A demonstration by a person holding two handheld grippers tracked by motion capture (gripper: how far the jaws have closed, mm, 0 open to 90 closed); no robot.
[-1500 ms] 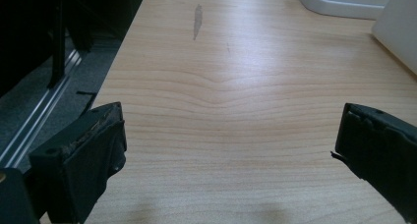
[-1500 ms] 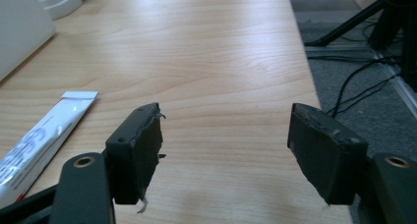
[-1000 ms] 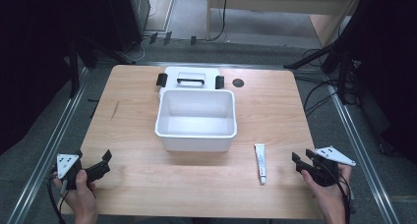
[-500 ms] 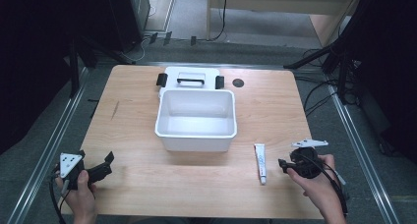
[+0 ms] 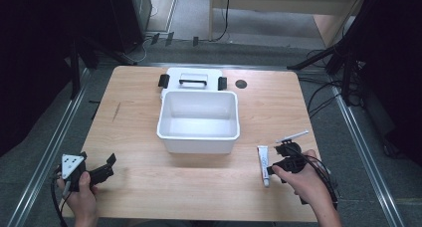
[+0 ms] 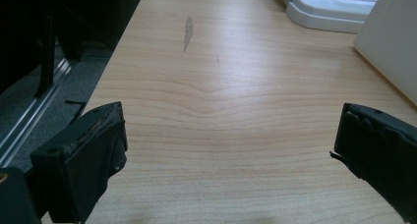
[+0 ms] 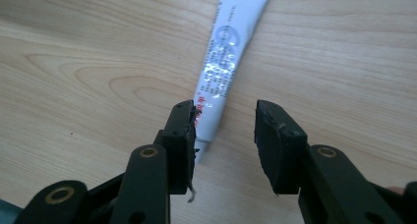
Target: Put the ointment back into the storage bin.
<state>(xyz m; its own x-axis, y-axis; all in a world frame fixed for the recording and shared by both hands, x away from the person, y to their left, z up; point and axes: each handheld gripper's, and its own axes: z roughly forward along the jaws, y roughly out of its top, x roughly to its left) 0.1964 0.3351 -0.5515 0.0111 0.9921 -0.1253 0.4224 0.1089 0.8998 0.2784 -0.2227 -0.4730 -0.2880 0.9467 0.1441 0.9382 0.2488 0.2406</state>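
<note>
The right tongs, jaws just closing but not yet gripping, straddle the white plastic tube on the wooden worktop; the left tongs gape wide, holding nothing.

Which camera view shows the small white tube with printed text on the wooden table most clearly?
The right gripper view: the small white tube lies close, its silver and red print visible, one end beside the left jaw of the right gripper. In the high view the tube is a thin white strip near that gripper. The left gripper view faces bare wooden table.
</note>
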